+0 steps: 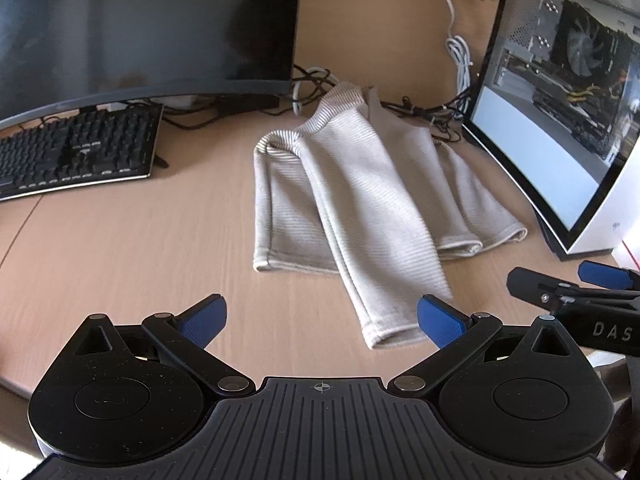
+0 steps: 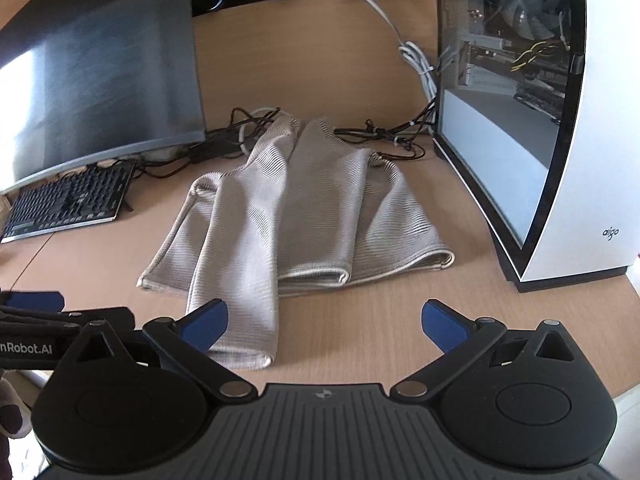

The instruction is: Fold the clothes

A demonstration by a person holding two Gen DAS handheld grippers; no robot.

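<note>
A beige ribbed sweater (image 1: 360,184) lies on the wooden desk (image 1: 140,248), partly folded, with one sleeve laid down its front and the cuff (image 1: 394,336) nearest me. It also shows in the right wrist view (image 2: 296,216), its cuff (image 2: 248,356) by my left blue finger. My left gripper (image 1: 322,322) is open and empty, just short of the cuff. My right gripper (image 2: 324,326) is open and empty, low over the desk in front of the sweater's hem. The right gripper also shows at the right edge of the left wrist view (image 1: 576,280).
A dark monitor (image 1: 140,28) and black keyboard (image 1: 76,152) stand at the back left. A white PC case (image 2: 540,120) with a glass side stands at the right. Black and white cables (image 2: 384,136) lie behind the sweater.
</note>
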